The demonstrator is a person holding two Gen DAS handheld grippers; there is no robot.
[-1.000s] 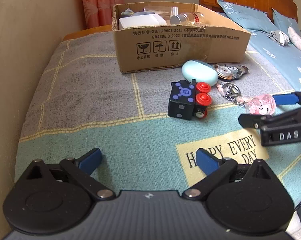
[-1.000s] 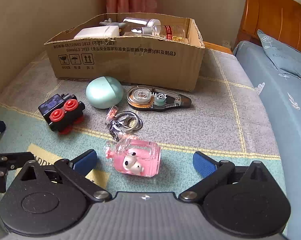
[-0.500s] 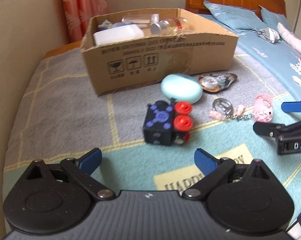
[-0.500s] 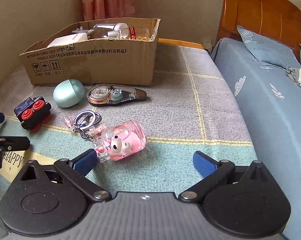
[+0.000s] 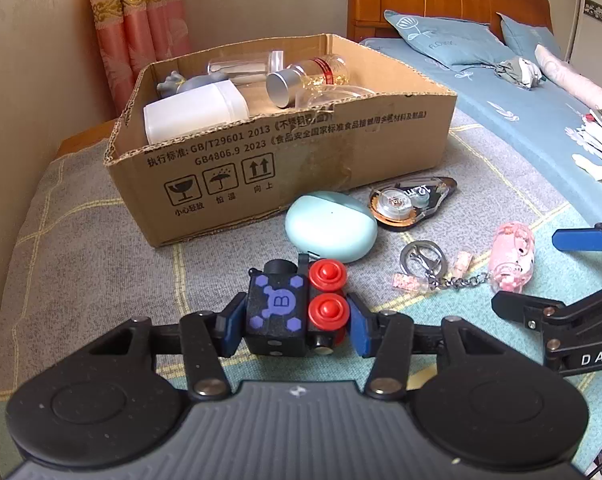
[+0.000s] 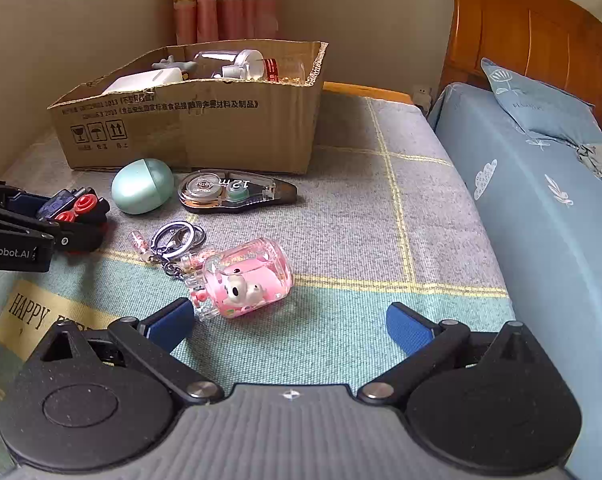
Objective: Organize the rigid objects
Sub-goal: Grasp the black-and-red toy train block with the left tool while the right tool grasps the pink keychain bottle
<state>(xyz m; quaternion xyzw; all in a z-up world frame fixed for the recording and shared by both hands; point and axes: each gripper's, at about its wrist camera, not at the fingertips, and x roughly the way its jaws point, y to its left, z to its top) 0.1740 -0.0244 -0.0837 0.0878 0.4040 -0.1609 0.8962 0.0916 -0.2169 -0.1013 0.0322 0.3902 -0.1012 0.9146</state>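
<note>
Left gripper (image 5: 295,326) is clamped on the black toy block (image 5: 277,312), the one with the purple "B" face and two red knobs. Blue pads press it from both sides. The block looks still seated on the blanket (image 5: 101,264), though the contact underneath is hidden by the fingers, so I can't confirm lift-off.

Right gripper (image 6: 289,324) has its jaws spread wide with nothing between them. The pink capsule keychain (image 6: 247,280) lies just ahead of its left finger, not touched.

Step in hand, my read: grasp is made, transfer to the cardboard box (image 5: 301,152) is next. The box already holds a white bottle (image 5: 195,114), a clear jar with a silver cap (image 5: 305,78) and other bits, so free space is toward its right half.

Next move needs:
- lift clear of the blanket, high enough to pass the near wall of the box
- carry forward over the mint egg-shaped case (image 5: 331,226), which sits between block and box
- release low, away from the glass items

Still out on the blanket: mint case, correction tape dispenser (image 5: 409,202), keychain.

Risk: pads grip knob side against flat side, so the block may twist on lift.
</note>
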